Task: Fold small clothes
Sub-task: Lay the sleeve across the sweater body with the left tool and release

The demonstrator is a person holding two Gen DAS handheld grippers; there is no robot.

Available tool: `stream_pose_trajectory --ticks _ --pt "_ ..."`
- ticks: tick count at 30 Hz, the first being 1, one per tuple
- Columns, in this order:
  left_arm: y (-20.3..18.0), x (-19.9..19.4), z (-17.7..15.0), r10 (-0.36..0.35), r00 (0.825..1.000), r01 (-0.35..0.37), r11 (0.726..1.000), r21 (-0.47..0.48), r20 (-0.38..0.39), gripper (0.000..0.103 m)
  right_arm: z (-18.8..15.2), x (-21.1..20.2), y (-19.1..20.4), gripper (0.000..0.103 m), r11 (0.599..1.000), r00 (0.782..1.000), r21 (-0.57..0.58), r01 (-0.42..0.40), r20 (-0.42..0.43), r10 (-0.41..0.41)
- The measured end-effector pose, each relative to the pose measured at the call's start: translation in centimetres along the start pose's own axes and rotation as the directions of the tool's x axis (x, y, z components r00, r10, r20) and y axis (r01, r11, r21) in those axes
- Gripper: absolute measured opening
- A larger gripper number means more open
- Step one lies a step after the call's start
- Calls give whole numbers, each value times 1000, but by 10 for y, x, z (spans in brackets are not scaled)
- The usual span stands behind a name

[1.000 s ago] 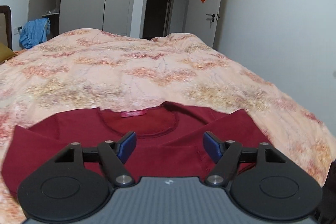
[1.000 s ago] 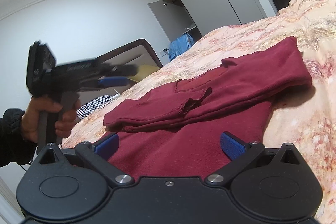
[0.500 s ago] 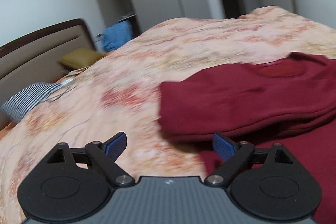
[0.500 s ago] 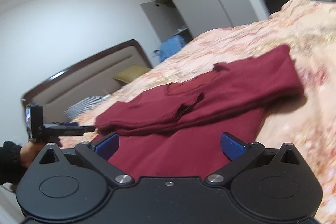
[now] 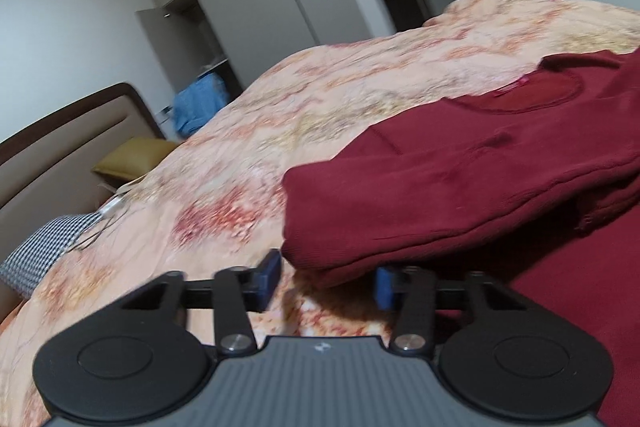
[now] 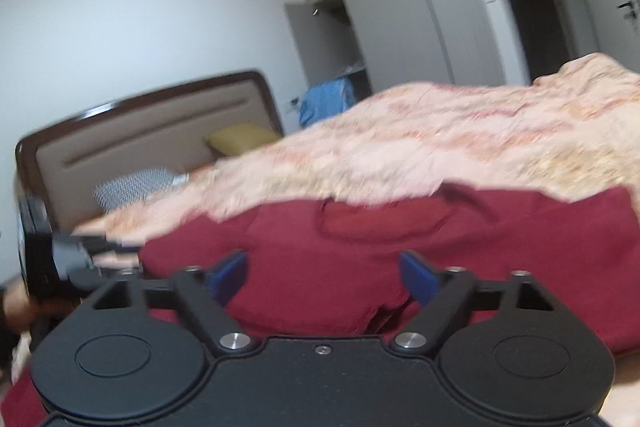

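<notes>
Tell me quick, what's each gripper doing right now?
Left gripper: open, jaws have just been closing, folded corner of the red sweater between them, not clamped.
Right gripper: open, jaws have just been closing, red sweater between them, not clamped.

1. A dark red top (image 6: 460, 251), partly folded, is seen spread over a floral peach quilt (image 6: 460, 147).
2. The right gripper (image 6: 322, 277) is held low over the garment, its jaws having just been closing; folded cloth lies between the blue pads (image 6: 230, 271), though contact cannot be made out through the blur.
3. The left gripper (image 6: 100, 245) is glimpsed at the left edge, beside the fold.
4. A padded headboard (image 6: 140, 135) and a wardrobe (image 6: 400, 15) are seen behind.
</notes>
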State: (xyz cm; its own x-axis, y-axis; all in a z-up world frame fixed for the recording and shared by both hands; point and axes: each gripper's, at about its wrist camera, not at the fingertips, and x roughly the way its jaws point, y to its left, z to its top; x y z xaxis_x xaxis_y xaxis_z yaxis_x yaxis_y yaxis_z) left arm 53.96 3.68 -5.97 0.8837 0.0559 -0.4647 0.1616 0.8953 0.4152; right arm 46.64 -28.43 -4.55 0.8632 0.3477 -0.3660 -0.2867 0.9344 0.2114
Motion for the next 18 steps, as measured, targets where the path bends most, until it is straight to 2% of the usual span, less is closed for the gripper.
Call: stream_pose_trajectory --ticks 3,4,5,7,10,12,14,18 --pt "5 -1 1 1 1000 -1 1000 -2 14 38 -10 11 1 63 1000 999 -10 9 -49 -9" --pt "7 0 1 1 1000 -1 1000 -5 14 32 -11 12 -1 62 1000 998 8 11 -56 -11" --pt "10 0 2 2 1000 -2 1000 -11 16 22 -11 15 -2 61 1000 998 25 10 -61 -9" --pt "13 1 4 3 1000 -3 1000 -23 16 14 -13 18 -6 61 998 998 59 2 -66 2" --pt "15 -8 7 11 999 -8 997 -70 42 10 -15 18 -9 61 996 998 85 -4 -69 10" --pt "18 -14 7 2 999 3 989 -150 35 9 -16 17 -10 63 996 998 85 -7 -68 12" --pt "26 -15 3 -20 1000 20 962 -272 3 8 -16 18 -10 67 997 997 81 -12 -69 18" --pt "46 4 -15 -77 992 20 885 -465 -103 8 -17 21 -7 78 998 996 67 -11 -88 16"
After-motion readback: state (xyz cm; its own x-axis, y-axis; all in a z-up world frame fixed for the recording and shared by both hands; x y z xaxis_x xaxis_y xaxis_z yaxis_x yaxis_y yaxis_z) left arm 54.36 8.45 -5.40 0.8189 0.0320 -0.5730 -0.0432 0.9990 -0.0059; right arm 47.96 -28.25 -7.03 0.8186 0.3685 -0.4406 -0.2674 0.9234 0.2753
